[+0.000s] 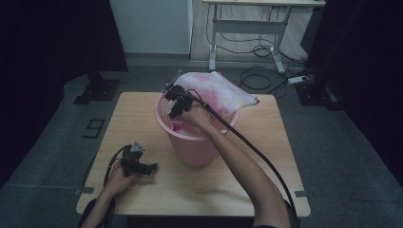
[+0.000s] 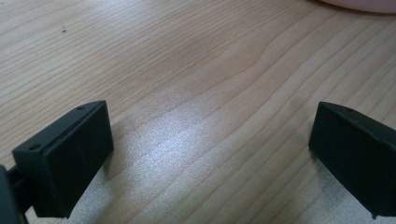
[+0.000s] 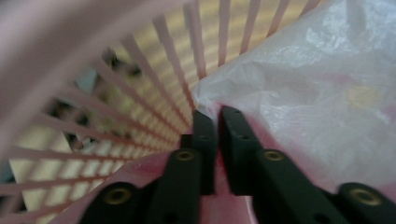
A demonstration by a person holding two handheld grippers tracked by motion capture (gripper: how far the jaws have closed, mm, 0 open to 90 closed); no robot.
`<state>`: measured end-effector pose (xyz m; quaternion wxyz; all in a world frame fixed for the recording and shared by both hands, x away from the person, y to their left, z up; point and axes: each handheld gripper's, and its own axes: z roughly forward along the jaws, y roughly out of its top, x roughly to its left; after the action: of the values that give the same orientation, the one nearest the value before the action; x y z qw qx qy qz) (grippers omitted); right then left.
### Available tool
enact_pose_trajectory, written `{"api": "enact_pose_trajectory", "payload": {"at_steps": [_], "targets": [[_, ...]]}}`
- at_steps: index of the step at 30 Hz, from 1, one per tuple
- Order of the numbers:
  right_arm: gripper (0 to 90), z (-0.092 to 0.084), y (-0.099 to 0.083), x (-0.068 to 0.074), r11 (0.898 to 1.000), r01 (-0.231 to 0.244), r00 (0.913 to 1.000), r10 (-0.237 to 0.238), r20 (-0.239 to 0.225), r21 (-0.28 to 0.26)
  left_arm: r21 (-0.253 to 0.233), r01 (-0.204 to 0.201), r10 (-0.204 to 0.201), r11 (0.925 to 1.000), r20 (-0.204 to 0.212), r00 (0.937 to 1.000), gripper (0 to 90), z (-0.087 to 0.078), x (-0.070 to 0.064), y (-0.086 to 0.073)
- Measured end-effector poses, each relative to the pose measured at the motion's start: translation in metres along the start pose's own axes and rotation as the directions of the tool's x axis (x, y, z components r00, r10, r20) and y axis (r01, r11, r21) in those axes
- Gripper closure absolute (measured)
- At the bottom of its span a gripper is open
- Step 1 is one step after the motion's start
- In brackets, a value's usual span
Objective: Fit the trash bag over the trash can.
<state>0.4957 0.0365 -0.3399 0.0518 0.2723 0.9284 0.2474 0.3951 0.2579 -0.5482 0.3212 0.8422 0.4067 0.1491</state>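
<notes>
One pink basket (image 1: 192, 142), one plastic bag (image 3: 303, 93): my right gripper (image 3: 217, 116) pinches the bag's edge inside; left gripper (image 2: 210, 154) rests wide apart on table (image 1: 237, 175).

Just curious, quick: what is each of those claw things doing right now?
Left gripper: open, holding nothing, resting low over the table.
Right gripper: shut on the plastic bag inside the pink basket.

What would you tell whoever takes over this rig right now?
Left gripper: open, resting on the wooden table, holding nothing.
Right gripper: inside the pink slatted basket, fingers nearly closed on the thin plastic bag.
The bag's other end drapes over the basket's far rim.
Done: bag partly in the basket.
Left, probably: seat the bag inside the basket.
</notes>
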Motion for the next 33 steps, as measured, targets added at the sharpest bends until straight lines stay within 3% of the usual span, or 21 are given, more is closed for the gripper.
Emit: {"api": "enact_pose_trajectory", "payload": {"at_steps": [2, 5, 8, 12, 15, 18, 23, 25, 26, 30, 33], "targets": [[62.9, 0.0, -0.001, -0.001, 1.0, -0.005, 1.0, 0.005, 0.002, 0.003, 0.0, 0.0, 0.0, 1.0, 0.0, 1.0, 0.0, 0.0, 0.0, 0.0], [36.2, -0.014, 0.0, -0.005, 0.998, -0.026, 0.9978, 0.022, -0.062, -0.058, 0.0, -0.001, 0.001, 1.0, -0.001, 1.0, 0.0, 0.0, 0.0, 0.0], [29.3, -0.035, -0.002, -0.009, 0.992, -0.012, 0.9992, 0.007, -0.038, -0.128, 0.0, 0.0, 0.0, 1.0, 0.0, 1.0, 0.0, 0.0, 0.0, 0.0], [27.5, -0.065, -0.009, -0.021, 0.984, -0.014, 0.9987, 0.023, 0.045, -0.178, -0.001, 0.0, 0.0, 1.0, -0.001, 1.0, 0.0, 0.0, 0.0, 0.0], [27.5, -0.083, -0.017, -0.036, 0.984, -0.012, 0.9903, 0.037, 0.134, -0.18, 0.0, 0.0, 0.0, 1.0, -0.001, 1.0, 0.0, 0.0, 0.0, 0.0], [27.7, -0.098, -0.025, -0.053, 0.984, -0.021, 0.9727, 0.061, 0.224, -0.178, 0.0, 0.0, 0.0, 1.0, -0.001, 1.0, 0.0, 0.0, 0.0, 0.0], [28.7, -0.112, -0.042, -0.082, 0.984, -0.05, 0.9299, 0.109, 0.352, -0.171, 0.0, 0.0, 0.0, 1.0, -0.001, 1.0, 0.0, 0.0, 0.0, 0.0], [29.4, -0.112, -0.049, -0.093, 0.982, -0.068, 0.9169, 0.13, 0.377, -0.173, 0.0, 0.0, 0.0, 1.0, -0.001, 1.0, 0.0, 0.0, 0.0, 0.0], [29.9, -0.11, -0.053, -0.098, 0.982, -0.079, 0.9145, 0.14, 0.38, -0.171, -0.001, 0.0, 0.0, 1.0, -0.001, 1.0, 0.0, 0.0, 0.0, 0.0], [38.4, -0.094, -0.068, -0.113, 0.985, -0.109, 0.9114, 0.153, 0.382, -0.134, 0.0, 0.0, 0.0, 1.0, -0.001, 1.0, 0.0, 0.0, 0.0, 0.0], [44.6, -0.085, -0.075, -0.118, 0.985, -0.11, 0.9152, 0.152, 0.373, -0.13, -0.001, 0.0, 0.0, 1.0, -0.001, 1.0, 0.0, 0.0, 0.0, 0.0]]}}
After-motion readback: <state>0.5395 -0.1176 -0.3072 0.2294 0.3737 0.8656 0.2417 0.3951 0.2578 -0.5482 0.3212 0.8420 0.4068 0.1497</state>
